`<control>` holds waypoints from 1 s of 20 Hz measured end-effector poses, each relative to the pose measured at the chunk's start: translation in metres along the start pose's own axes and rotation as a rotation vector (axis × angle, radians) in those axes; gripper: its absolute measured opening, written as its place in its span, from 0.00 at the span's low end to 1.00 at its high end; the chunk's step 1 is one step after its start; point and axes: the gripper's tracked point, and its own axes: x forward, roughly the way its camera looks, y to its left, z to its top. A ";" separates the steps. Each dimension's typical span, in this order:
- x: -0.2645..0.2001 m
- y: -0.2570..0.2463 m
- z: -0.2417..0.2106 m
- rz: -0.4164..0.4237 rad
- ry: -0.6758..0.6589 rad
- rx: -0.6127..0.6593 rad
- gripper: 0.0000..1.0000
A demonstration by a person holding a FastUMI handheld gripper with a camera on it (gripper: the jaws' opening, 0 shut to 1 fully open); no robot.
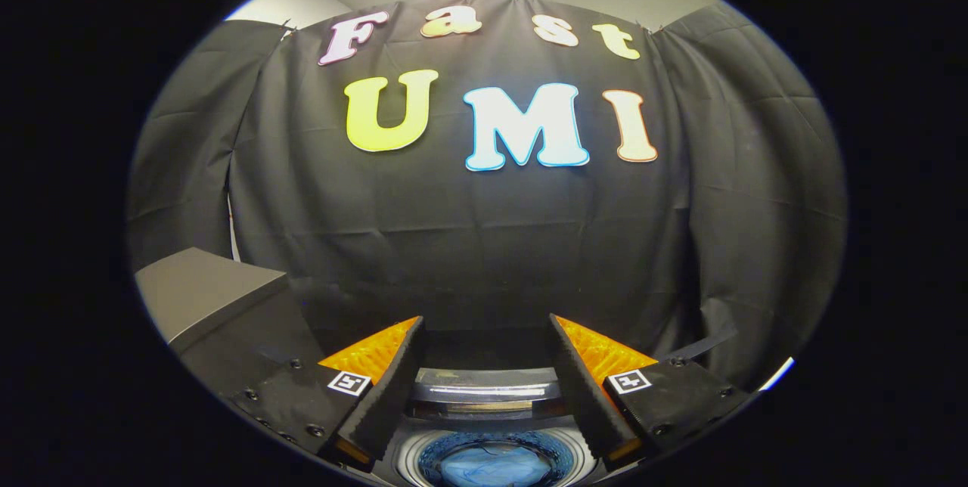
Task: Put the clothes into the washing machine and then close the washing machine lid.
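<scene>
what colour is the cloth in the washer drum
Blue cloth, in the gripper view, below the open tongs.

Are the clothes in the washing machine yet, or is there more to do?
Mostly done: blue clothes already lie inside the washing machine drum, below and between the fingers. The gripper is open and holds nothing. Left to do: the lid, standing raised just beyond the drum, needs closing.

Clothes (pixel 495 466) in washing machine (pixel 484 396) drum, below spread tool (pixel 488 336) fingers.
</scene>
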 end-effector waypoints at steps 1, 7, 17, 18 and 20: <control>-0.002 0.000 -0.002 0.000 0.001 0.000 0.98; -0.021 0.000 -0.019 0.007 0.019 -0.001 0.98; -0.056 0.004 -0.096 0.024 0.149 0.018 0.98; -0.059 0.006 -0.102 0.026 0.159 0.016 0.98; -0.063 0.007 -0.108 0.029 0.171 0.011 0.98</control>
